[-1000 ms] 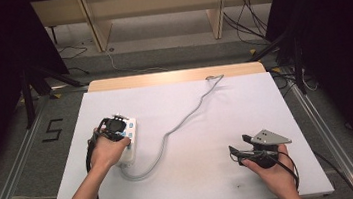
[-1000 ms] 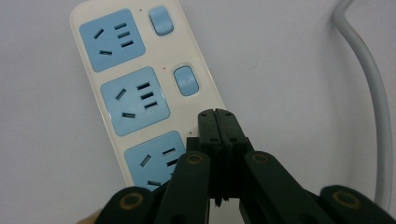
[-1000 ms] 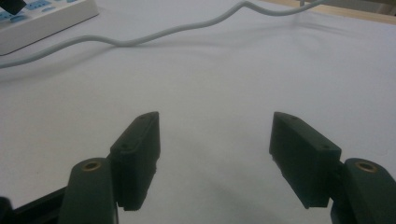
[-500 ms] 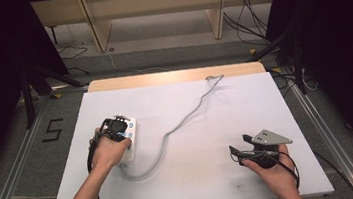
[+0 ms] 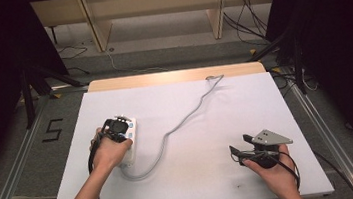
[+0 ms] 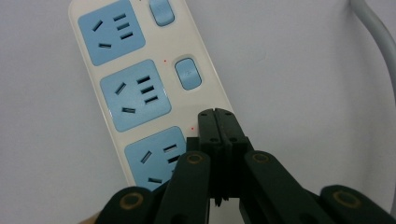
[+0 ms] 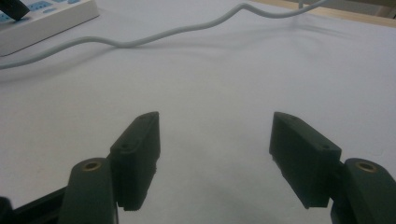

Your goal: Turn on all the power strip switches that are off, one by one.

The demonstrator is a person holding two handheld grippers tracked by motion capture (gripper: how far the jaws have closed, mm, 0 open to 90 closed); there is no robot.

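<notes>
Closed left gripper [image 6: 215,114] is being pressed on power strip [image 6: 140,88] switch; keep centred. Right gripper [image 7: 215,158] is being held open.

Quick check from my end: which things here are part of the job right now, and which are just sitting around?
In the job:
- power strip, under the left gripper, which is shut with its tips over the strip's switch side
- its grey cord

Just about:
- right gripper, open, over bare table
- floor cables
- the "5" floor mark
</notes>
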